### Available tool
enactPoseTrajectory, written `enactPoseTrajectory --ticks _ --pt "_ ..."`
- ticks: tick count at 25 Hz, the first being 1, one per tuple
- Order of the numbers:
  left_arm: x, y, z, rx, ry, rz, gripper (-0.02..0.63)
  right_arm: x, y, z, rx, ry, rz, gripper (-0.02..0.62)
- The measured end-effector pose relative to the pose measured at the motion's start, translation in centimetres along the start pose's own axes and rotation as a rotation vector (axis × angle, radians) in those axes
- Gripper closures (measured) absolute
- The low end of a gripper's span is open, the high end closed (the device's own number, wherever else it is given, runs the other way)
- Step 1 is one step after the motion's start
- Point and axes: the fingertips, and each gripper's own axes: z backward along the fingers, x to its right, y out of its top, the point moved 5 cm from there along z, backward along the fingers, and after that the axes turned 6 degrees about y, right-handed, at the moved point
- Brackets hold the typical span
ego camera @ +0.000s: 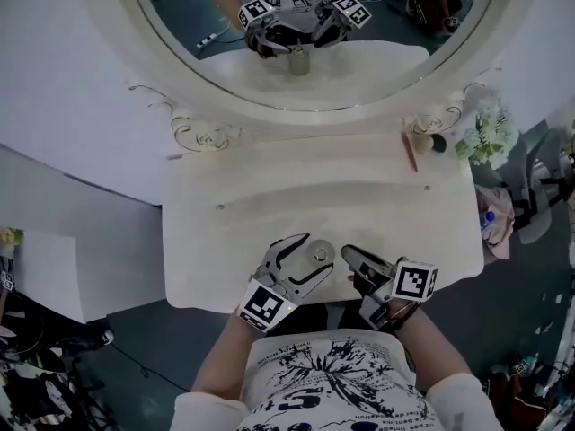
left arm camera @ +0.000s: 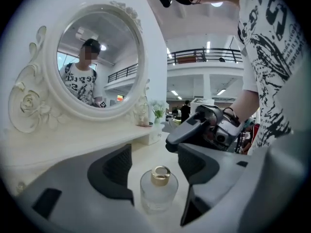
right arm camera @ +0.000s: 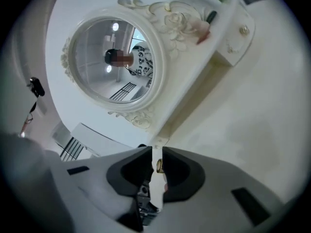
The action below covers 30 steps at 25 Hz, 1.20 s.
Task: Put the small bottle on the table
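The small bottle, clear glass with a gold cap, stands upright on the white dressing table near its front edge. My left gripper is open around it. In the left gripper view the bottle sits between the two dark pads with a gap on each side. My right gripper is just right of the bottle, its jaws closed to a thin slit with nothing between them. Through that slit in the right gripper view I see the bottle's gold cap.
A large oval mirror in an ornate frame rises behind the table. At the back right lie a red pencil-like stick and a small dark round item, with white flowers beside them. The table's front edge is right under both grippers.
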Motion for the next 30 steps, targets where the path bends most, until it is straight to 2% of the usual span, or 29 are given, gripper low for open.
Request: enactPoseTrajectory --ticks 1,2,3,5,7,9,12,19,22,30 --pt "-0.3 0.6 0.5 0.016 0.029 0.004 0.330 -0.2 0.2 0.5 0.008 -0.037 0.051 0.529" --pt "-0.5 1.3 1.0 0.036 0.060 0.008 0.422 -0.4 0.4 0.9 0.014 -0.065 0.102 0.539" --pt "-0.8 2.0 1.4 0.063 0.087 0.019 0.476 -0.7 0.6 1.2 0.022 -0.085 0.148 0.546" --pt "-1.3 3.4 2.3 0.124 0.119 0.071 0.494 -1.7 1.0 1.4 0.043 -0.110 0.233 0.556" --pt "-1.9 4.7 3.5 0.162 0.139 0.119 0.540 -2.9 1.2 1.5 0.057 -0.128 0.348 0.566" --pt "-2.4 5.9 4.4 0.194 0.162 0.122 0.565 -4.1 1.3 1.4 0.063 -0.147 0.491 0.572" --pt "-2.8 7.0 5.5 0.199 0.194 0.074 0.584 -6.0 1.4 1.4 0.072 -0.174 0.667 0.578" --pt "-3.1 7.3 7.2 0.137 0.250 -0.012 0.586 -10.9 0.8 0.8 0.066 -0.197 1.062 0.578" --pt "-2.7 7.7 7.7 0.136 0.247 -0.027 0.586 -12.0 0.4 1.1 0.075 -0.206 1.122 0.578" --pt "-2.4 8.4 8.7 0.169 0.245 -0.038 0.586 -12.5 0.0 1.2 0.080 -0.245 1.179 0.578"
